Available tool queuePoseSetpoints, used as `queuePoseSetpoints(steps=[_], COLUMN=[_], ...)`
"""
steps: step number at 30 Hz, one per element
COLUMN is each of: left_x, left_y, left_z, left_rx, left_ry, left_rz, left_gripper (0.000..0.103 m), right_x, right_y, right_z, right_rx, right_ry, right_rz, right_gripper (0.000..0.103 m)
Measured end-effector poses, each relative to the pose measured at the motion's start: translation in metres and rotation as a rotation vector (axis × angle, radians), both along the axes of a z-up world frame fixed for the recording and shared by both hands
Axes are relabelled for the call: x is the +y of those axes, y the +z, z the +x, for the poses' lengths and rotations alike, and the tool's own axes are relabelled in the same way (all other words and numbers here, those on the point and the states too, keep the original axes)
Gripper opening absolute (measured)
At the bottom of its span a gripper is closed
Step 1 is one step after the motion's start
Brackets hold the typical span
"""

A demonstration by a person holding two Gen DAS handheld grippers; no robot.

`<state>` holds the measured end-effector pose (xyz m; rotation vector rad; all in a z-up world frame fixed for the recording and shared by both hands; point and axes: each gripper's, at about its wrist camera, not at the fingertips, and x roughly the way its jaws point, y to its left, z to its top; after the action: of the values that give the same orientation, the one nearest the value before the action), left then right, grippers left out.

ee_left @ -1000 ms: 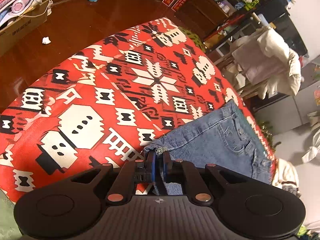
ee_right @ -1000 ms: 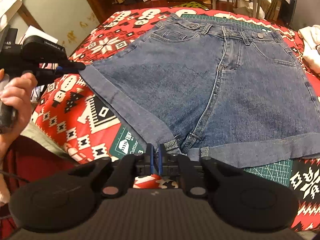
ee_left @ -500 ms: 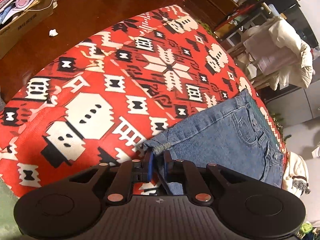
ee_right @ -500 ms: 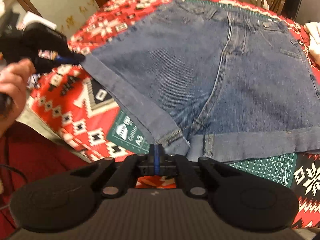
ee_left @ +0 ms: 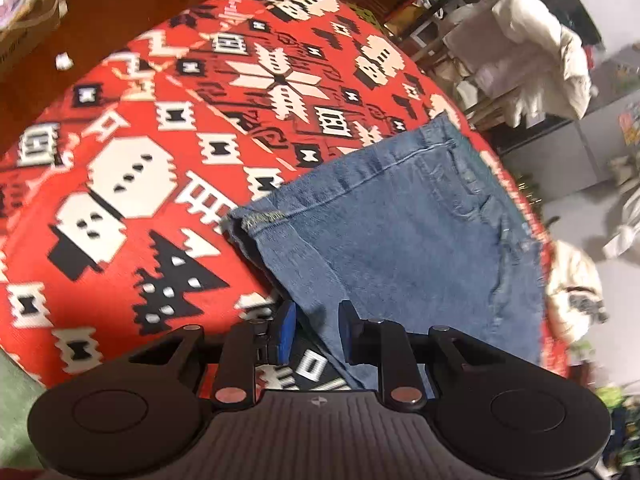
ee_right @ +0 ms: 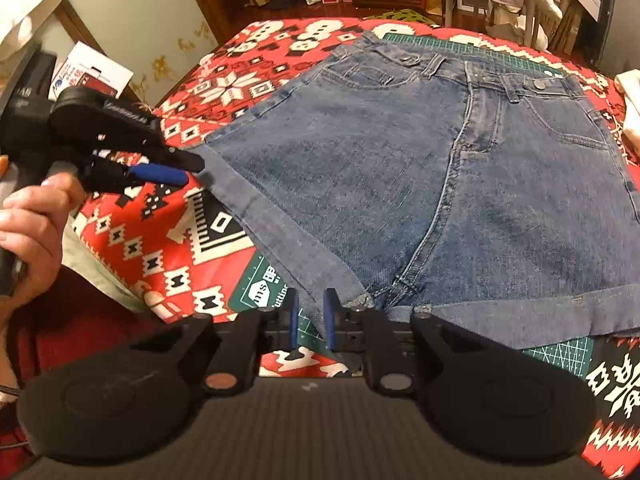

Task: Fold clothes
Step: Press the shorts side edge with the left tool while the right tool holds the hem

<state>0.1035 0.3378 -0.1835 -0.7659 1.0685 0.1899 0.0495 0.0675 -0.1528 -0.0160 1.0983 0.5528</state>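
Denim shorts (ee_right: pixel 400 184) lie flat on woven red patterned cloth (ee_left: pixel 160 128); both tongs (ee_left: pixel 312 332) (ee_right: pixel 310 316) released.

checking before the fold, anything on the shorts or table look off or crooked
Nothing looks damaged or spilled. The denim shorts lie flat, front up, on the red patterned cloth, though angled across the green cutting mat rather than square to it. Both the left gripper and right gripper are open.

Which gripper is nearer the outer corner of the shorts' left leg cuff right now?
Left. The left gripper sits open right at that cuff corner of the denim shorts. The right gripper is open at the crotch end of the same cuff.
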Motion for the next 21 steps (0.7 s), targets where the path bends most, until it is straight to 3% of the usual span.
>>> queuePoseSetpoints(steps=[13,21], left_x=[-0.022,-0.033], left_y=[-0.012,-0.012], left_z=[0.019,0.025], left_rx=[0.054,0.059], left_ry=[-0.077,-0.106], left_rz=[0.085,0.144], left_gripper=[0.022,0.022], right_x=[0.008,0.022], right_y=[-0.007,-0.008], right_z=[0.000,-0.005], right_rx=[0.000,-0.127], right_ry=[0.036,0.130], right_rz=[-0.017,-0.098], right_gripper=[0.018,0.018])
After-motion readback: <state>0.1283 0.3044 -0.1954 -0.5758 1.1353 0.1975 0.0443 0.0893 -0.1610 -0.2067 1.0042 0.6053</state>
